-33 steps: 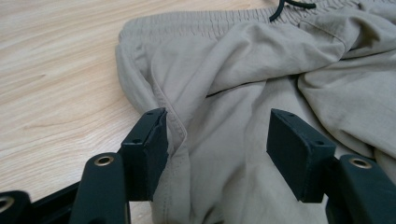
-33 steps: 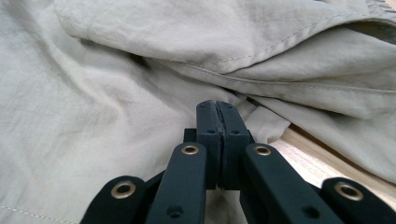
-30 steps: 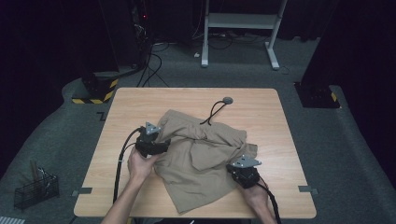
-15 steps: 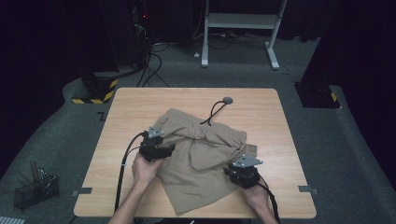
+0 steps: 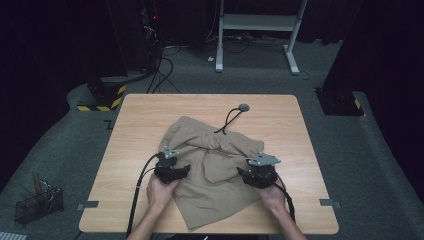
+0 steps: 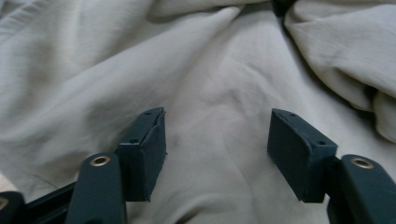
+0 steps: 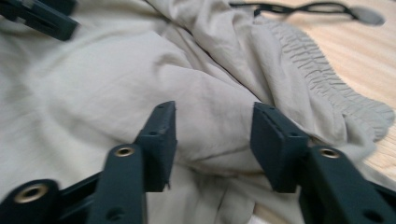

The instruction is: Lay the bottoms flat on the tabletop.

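Your beige drawstring shorts [image 5: 212, 170] lie crumpled across the middle of the wooden desk [image 5: 295, 130], reaching toward its near edge, with the black drawstring [image 5: 231, 119] trailing toward the far edge. Your left gripper [image 6: 217, 140] sits over the garment's left side, jaws apart, nothing clamped. Your right gripper [image 7: 214, 135] stands at the right side near the elastic waistband [image 7: 322, 74]; its jaws have just been opening, with cloth bulging between them unpinched.
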Tool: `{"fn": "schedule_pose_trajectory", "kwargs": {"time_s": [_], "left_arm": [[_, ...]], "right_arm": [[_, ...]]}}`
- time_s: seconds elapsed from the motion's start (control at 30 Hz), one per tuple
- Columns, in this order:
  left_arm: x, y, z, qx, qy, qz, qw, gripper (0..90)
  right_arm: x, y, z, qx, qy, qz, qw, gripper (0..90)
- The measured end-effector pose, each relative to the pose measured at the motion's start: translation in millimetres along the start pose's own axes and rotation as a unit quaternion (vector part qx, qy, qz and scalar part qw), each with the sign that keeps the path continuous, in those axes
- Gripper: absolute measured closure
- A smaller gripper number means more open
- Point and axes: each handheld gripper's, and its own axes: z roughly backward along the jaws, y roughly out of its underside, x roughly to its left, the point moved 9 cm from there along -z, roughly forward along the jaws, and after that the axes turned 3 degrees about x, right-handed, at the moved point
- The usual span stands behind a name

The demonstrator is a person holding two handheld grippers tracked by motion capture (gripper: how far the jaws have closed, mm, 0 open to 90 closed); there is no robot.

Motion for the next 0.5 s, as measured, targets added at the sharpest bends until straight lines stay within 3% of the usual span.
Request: {"fn": "schedule_pose_trajectory", "kwargs": {"time_s": [0.07,0.13,0.17,0.3,0.47,0.5], "left_arm": [[2.8,-0.1,-0.3,-0.002,-0.003,-0.002,1.0000,37.7],[6.2,0.1,-1.6,-0.006,-0.020,-0.023,0.9995,38.6],[7.3,0.5,-2.3,-0.007,-0.028,-0.035,0.9990,39.2],[12.5,-0.5,-2.9,-0.014,-0.026,-0.036,0.9989,39.5],[19.5,-1.5,-3.7,-0.020,-0.027,-0.035,0.9988,39.5],[21.0,-1.7,-3.8,-0.021,-0.027,-0.033,0.9989,39.4]], "right_arm": [[-3.3,-0.5,-9.1,0.015,-0.002,-0.003,0.9999,48.0],[-6.8,0.9,-18.8,0.034,-0.004,-0.005,0.9994,52.8],[-7.9,2.5,-22.7,0.045,-0.002,-0.003,0.9990,60.7],[-14.0,5.7,-28.0,0.064,-0.003,0.023,0.9977,89.8],[-34.3,2.1,-19.1,0.066,0.020,0.032,0.9971,90.0],[-39.4,0.4,-16.0,0.062,0.025,0.025,0.9974,90.0]]}}
